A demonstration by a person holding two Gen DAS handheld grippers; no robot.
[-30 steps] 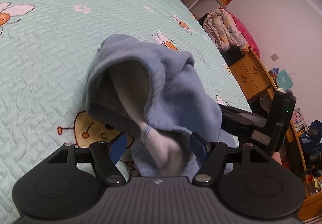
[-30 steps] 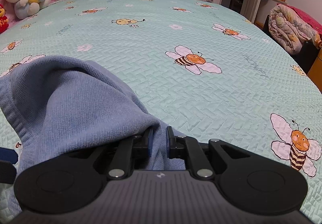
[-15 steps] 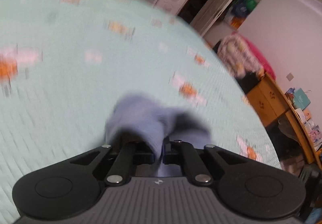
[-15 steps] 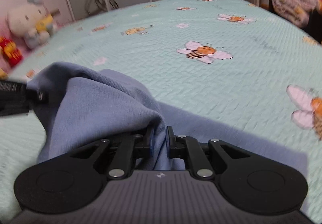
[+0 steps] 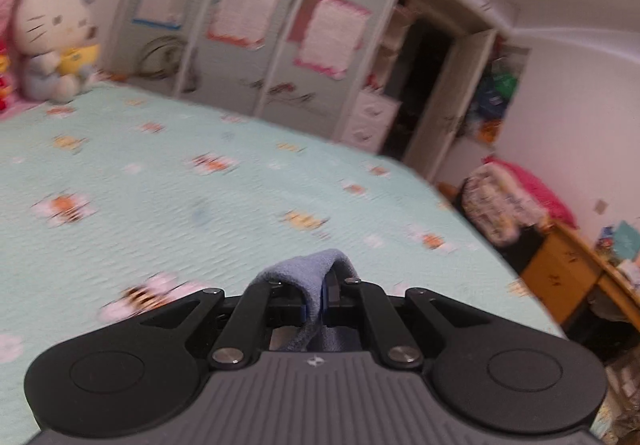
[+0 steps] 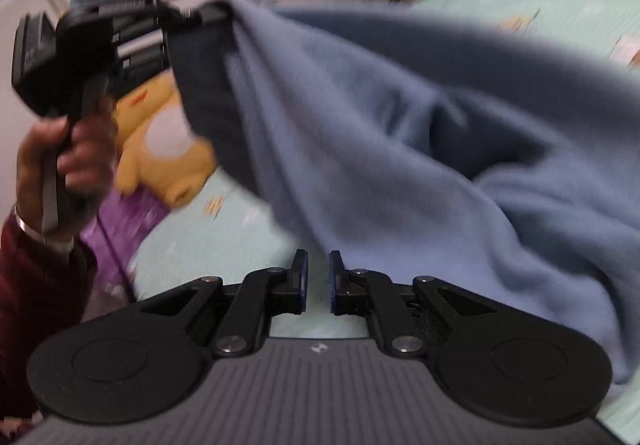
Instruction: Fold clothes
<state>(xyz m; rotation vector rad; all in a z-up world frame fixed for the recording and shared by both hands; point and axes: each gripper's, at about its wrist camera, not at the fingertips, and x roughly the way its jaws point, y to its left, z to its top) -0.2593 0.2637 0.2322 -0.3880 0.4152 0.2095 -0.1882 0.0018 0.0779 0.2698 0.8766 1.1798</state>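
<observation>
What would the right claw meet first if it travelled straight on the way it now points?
Probably the blue fleece garment, which hangs from the left claw across the line of the right claw. Depth is unclear in the blur; below the cloth's edge lies only the mint bee bedspread.

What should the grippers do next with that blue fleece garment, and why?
Probably bring the right gripper across to pinch the hanging edge of the soft blue fleece garment. Its jaws stand slightly apart with nothing between them, while the left gripper alone holds the cloth aloft.
</observation>
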